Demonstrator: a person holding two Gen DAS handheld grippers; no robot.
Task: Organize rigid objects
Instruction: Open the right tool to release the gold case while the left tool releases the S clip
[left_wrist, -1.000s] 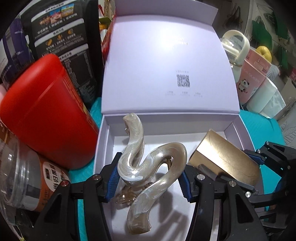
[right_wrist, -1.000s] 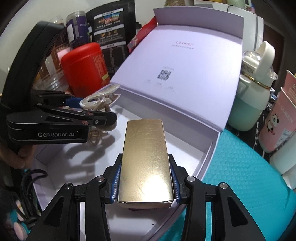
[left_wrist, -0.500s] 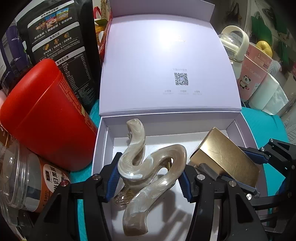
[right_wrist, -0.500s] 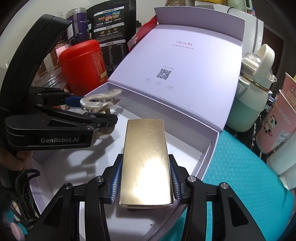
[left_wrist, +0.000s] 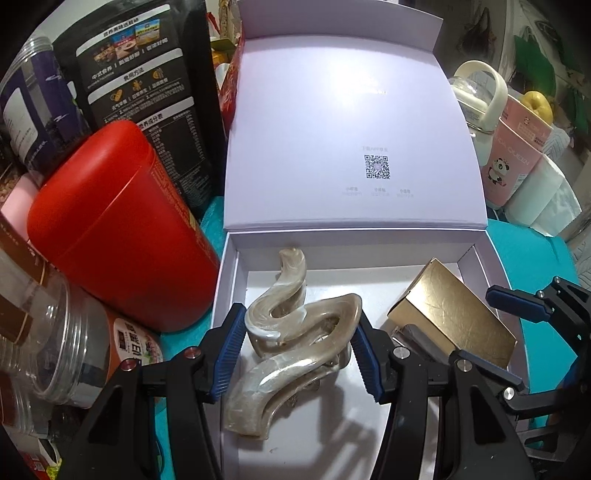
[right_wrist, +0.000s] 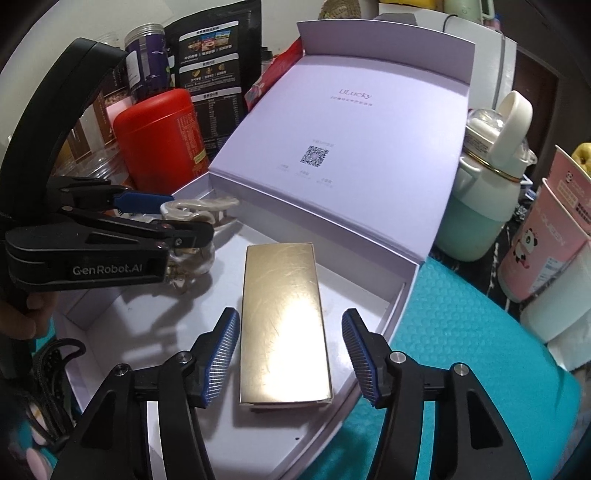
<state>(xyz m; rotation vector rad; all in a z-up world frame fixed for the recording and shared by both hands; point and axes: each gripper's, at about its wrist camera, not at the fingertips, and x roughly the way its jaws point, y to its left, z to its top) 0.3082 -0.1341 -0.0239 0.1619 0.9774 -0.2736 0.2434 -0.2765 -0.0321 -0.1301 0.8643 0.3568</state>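
**Gold box set down, hair claw gripped over the open lilac box**

The right tool (right_wrist: 290, 352) is spread open, its blue pads clear of the flat gold rectangular box (right_wrist: 283, 325), which lies inside the shallow lilac cardboard box (right_wrist: 400, 295) near its right wall. The left tool (left_wrist: 298, 349) is clamped on the wavy pearl-beige plastic hair claw (left_wrist: 295, 332) over the box's left half. A red canister (left_wrist: 122, 236) stands left of the box on the teal worktop (right_wrist: 461, 350).

Pearly beige wavy hair claw (left_wrist: 295, 332) inside the open lilac box (left_wrist: 236, 280) near its left wall, tilted, gold rectangular box (right_wrist: 284, 321) lying flat on the lilac box floor, near its right wall
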